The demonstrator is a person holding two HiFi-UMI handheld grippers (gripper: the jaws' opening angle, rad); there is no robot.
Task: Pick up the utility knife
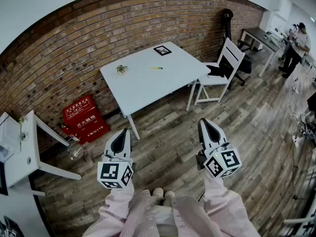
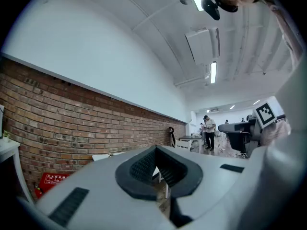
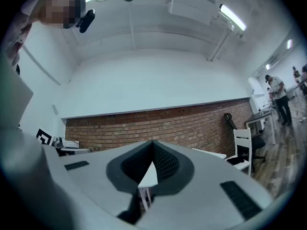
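Utility knife (image 1: 156, 68) is the target, and neither tool has it yet. Left gripper (image 1: 122, 131): jaws pressed together, tips meeting, nothing between them. Right gripper (image 1: 203, 122): same story, closed to a point and empty. Both are held out side by side ahead of the person's pink sleeves (image 1: 123, 206), hanging over the plank floor (image 1: 168, 127) and well short of any furniture.

Further out stands the white table (image 1: 143, 90), and that is where the knife lies: a slim yellow bar, flat on the top, near the middle and a little toward the far edge. A small plant (image 1: 121, 69) sits to its left, well apart from it, and a dark framed square (image 1: 162, 50) rests near the far corner. A white chair (image 1: 224, 63) is drawn up at the table's right side. Red boxes (image 1: 85, 117) sit on the floor against the brick wall (image 1: 98, 28).

So this reads as the approach, with the grasp not begun. The next move calls for closing the gap to the table, then choosing one gripper and opening its jaws before it comes down. The knife is low and thin, so the tips will likely have to reach right down to the tabletop and straddle the narrow body across its width. A skewed approach could nudge it away instead of catching it.
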